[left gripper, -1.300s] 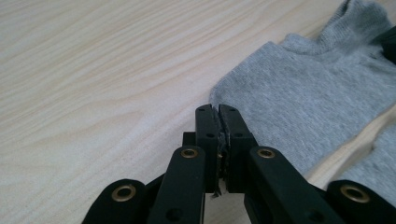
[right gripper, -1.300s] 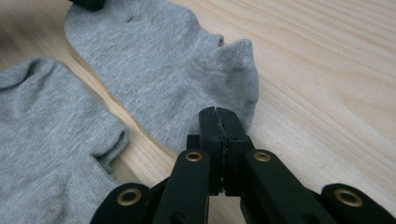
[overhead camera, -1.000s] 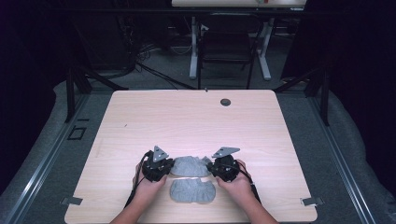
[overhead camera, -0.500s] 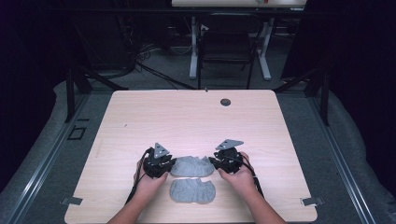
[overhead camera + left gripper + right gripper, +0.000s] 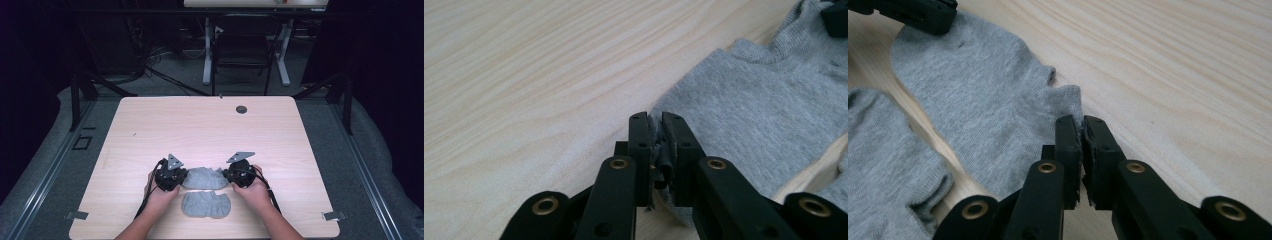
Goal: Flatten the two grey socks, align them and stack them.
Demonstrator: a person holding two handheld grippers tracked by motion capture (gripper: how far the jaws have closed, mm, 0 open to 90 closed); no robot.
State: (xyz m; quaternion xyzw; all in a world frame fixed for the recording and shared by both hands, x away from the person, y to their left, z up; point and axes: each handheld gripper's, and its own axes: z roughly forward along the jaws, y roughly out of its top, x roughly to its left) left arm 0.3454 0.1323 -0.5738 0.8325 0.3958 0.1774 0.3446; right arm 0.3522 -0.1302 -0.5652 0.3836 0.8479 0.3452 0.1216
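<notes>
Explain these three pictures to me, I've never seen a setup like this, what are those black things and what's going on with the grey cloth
A person sits at a wooden table and holds a hand tool in each hand: a black gripper whose two fingers pinch like tongs. The high view looks down from above the person. The other two pictures come from small cameras that ride on the grippers and look along their fingers.

Two grey socks lie near the person. The left gripper and the right gripper each pinch one end of the farther sock; up close, the left fingers and the right fingers are shut on its fabric. The nearer sock lies free on the table.
</notes>
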